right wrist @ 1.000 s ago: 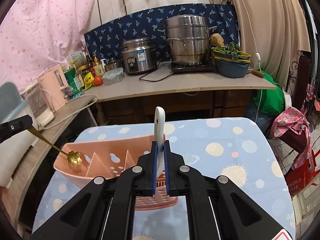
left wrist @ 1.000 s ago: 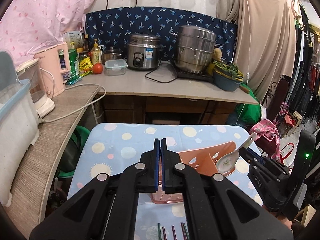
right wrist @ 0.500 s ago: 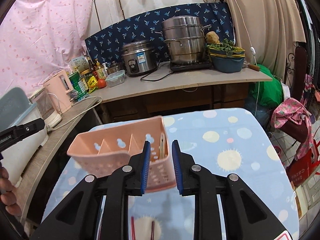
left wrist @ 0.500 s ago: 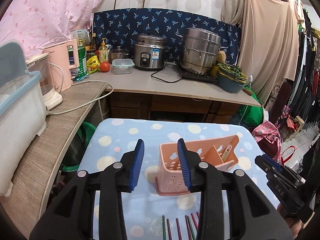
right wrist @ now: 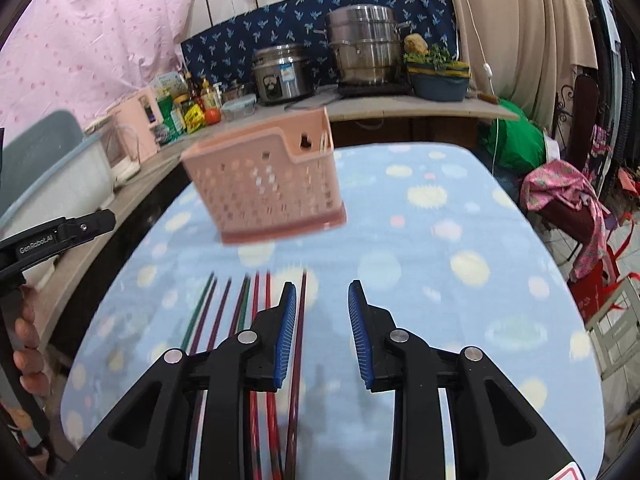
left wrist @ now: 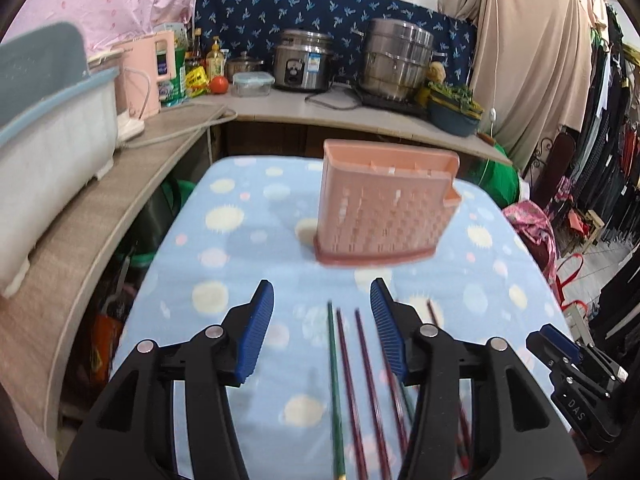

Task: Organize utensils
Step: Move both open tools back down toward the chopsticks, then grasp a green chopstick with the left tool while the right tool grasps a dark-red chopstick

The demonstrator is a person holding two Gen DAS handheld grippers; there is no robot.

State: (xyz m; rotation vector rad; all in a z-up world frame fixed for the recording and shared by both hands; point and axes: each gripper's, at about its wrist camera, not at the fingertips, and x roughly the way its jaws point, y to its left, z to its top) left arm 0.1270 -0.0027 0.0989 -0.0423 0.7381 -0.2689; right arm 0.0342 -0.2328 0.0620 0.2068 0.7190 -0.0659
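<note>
A pink slotted utensil holder (left wrist: 384,216) stands upright on the blue dotted tablecloth (left wrist: 248,240); it also shows in the right wrist view (right wrist: 272,184). Several chopsticks (left wrist: 352,372), one green and the others dark red, lie side by side on the cloth in front of it, and in the right wrist view (right wrist: 240,320) too. My left gripper (left wrist: 322,328) is open and empty, low over the chopsticks. My right gripper (right wrist: 322,332) is open and empty, just right of the chopsticks. The holder's contents are hidden.
A wooden counter (left wrist: 120,184) runs along the left and back with a white bin (left wrist: 48,148), pink kettle (left wrist: 144,76), rice cooker (left wrist: 304,66) and steel steamer (left wrist: 396,64). Clothes (left wrist: 608,128) hang at the right. A pink bag (right wrist: 568,196) sits beside the table.
Both grippers opened, released a gold spoon and a white spoon at the holder, then pulled back and dropped low over the chopsticks.
</note>
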